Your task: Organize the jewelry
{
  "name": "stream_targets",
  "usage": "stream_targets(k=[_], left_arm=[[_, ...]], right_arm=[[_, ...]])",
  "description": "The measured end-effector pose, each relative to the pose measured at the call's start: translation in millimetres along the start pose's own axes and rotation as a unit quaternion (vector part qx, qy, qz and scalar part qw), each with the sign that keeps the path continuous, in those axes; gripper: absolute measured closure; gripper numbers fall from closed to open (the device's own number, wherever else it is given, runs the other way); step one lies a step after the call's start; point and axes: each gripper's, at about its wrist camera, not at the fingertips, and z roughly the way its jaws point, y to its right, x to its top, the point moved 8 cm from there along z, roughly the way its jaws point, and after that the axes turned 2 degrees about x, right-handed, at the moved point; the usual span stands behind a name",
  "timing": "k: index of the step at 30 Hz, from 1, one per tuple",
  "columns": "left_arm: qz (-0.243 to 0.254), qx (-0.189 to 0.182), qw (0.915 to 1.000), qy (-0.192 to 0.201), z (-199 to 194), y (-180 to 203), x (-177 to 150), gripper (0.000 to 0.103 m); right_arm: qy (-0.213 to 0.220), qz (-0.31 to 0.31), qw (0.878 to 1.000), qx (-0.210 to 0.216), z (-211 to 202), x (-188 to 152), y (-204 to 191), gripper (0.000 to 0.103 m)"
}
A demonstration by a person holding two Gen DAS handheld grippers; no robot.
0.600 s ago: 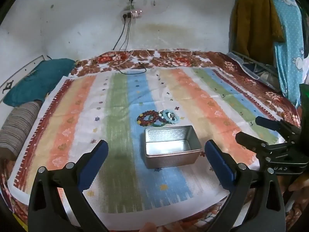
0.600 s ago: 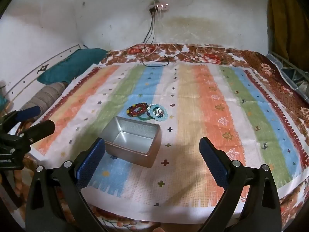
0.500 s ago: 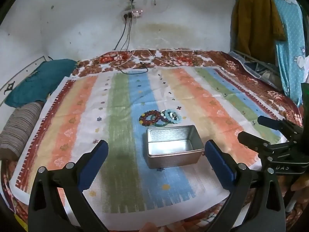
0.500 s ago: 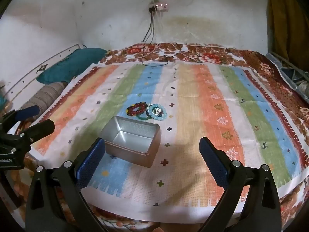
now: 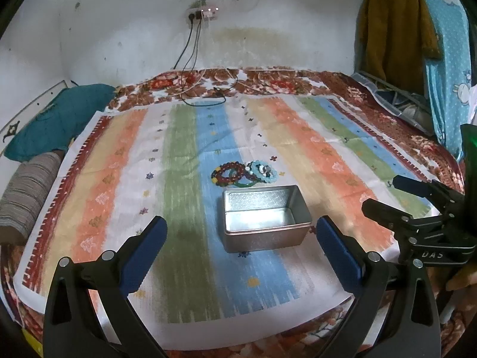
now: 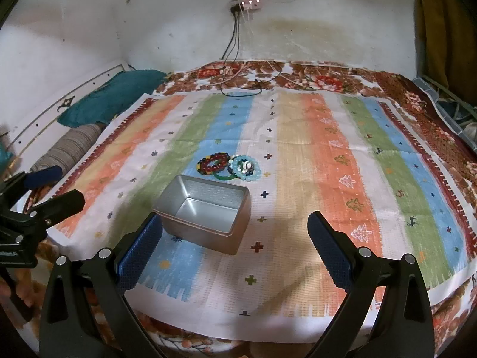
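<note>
An open silver tin box (image 5: 263,219) (image 6: 205,216) stands empty on the striped cloth (image 5: 184,203) (image 6: 313,179). Just behind it lies a small pile of bracelets: a dark red beaded one (image 5: 228,173) (image 6: 212,163), a green bangle (image 5: 244,182) (image 6: 224,176) and a light blue beaded one (image 5: 263,172) (image 6: 246,167). My left gripper (image 5: 241,244) is open and empty, in front of the box. My right gripper (image 6: 234,238) is open and empty, in front of the box and a little to its right. Each gripper also shows in the other's view, the right (image 5: 387,197) and the left (image 6: 56,188).
The cloth covers a bed with a floral blanket (image 5: 268,80). A teal pillow (image 5: 56,116) and a striped bolster (image 5: 23,197) lie at the left. Charger cables (image 5: 205,95) hang from a wall socket onto the bed's far edge. Clothes (image 5: 417,29) hang at the right.
Both grippers have moved slightly forward toward the box; it now sits a little nearer in both views. Both stay open. The box and bracelets have not moved.
</note>
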Motion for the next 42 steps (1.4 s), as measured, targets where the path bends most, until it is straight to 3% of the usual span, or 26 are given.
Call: stream_targets(k=[42], left_arm=[[0.007,0.022,0.9997,-0.012,5.8,-7.9,-9.2,0.006]], right_arm=[[-0.01,-0.01,1.0,-0.008,8.9,-1.2,0.0,0.004]])
